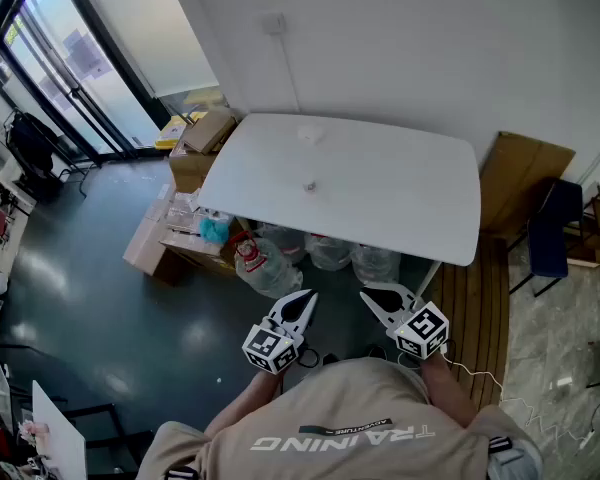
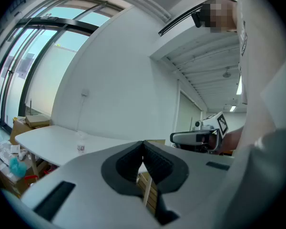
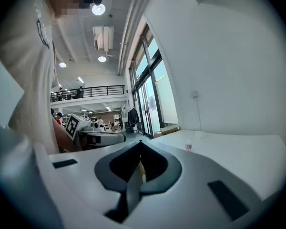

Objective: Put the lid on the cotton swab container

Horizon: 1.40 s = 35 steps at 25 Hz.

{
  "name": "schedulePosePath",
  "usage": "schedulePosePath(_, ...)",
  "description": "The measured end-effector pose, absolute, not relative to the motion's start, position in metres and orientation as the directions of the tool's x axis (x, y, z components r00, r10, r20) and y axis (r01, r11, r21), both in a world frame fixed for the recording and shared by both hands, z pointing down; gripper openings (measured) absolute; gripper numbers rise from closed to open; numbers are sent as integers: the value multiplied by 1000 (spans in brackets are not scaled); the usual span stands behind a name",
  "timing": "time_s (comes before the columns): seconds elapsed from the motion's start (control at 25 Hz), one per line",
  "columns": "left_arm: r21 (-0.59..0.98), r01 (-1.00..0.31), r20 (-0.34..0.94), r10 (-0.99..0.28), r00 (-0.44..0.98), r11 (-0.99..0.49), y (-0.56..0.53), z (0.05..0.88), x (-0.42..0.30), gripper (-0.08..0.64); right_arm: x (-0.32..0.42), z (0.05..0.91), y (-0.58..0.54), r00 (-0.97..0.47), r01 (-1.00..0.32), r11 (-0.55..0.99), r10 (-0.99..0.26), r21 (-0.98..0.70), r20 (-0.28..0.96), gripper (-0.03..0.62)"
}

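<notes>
Head view: the cotton swab container (image 1: 309, 185) stands mid-way on the white table (image 1: 410, 218), and its clear lid (image 1: 310, 134) lies apart from it at 12 o'clock. The left gripper (image 1: 302, 302) and right gripper (image 1: 372, 294) hover off the table's near edge, at 6 o'clock from the container.

Left gripper view: the jaws are pressed together with nothing between them, and the container (image 2: 80, 148) is at 9 o'clock.

Right gripper view: the jaws are likewise together and empty, with the container (image 3: 188, 147) at 3 o'clock.

On my feed the left gripper (image 1: 306, 294) and right gripper (image 1: 364, 290) are pale grey-white pointed shells with black ribbed pads (image 2: 158, 162) inside. Each has a cube (image 1: 268, 349) of black-and-white square markers. A thin white cable (image 1: 477, 376) hangs off the right one. The wearer's got a beige shirt (image 1: 330, 408) with dark "TRAINING" lettering.
</notes>
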<state>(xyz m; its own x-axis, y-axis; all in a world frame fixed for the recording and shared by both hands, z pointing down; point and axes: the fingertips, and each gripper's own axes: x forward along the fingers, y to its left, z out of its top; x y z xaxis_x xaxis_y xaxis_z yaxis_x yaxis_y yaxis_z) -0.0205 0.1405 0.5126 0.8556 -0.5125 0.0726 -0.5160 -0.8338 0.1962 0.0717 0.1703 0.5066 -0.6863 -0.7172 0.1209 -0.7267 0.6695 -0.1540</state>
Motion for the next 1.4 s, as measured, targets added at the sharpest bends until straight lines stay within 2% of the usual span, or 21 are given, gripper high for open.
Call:
schedulePosePath(0.24, 198, -524, 63, -522, 850, -829, 144, 510, -19, 14, 74, 509, 172, -697, -717, 679, -705, -155, 132, 17)
schedulePosePath(0.44, 201, -546, 64, -546, 835, -813, 142, 512, -29, 12, 67, 506, 170, -701, -713, 695, -701, -92, 133, 18)
schedulePosePath(0.6, 210, -559, 73, -558, 827, -802, 141, 517, -34, 14, 69, 518, 167, -661, -746, 664, -726, -55, 190, 18)
schedulePosePath(1.0, 232, -561, 72, -561, 825, -795, 122, 525, -65, 14, 61, 510, 146, -601, -799, 596, -784, -80, 158, 18)
schedulePosePath(1.4, 211, -529, 44, -533, 845, -822, 92, 528, -85, 14, 56, 516, 134, -508, -861, 505, -842, -64, 181, 18)
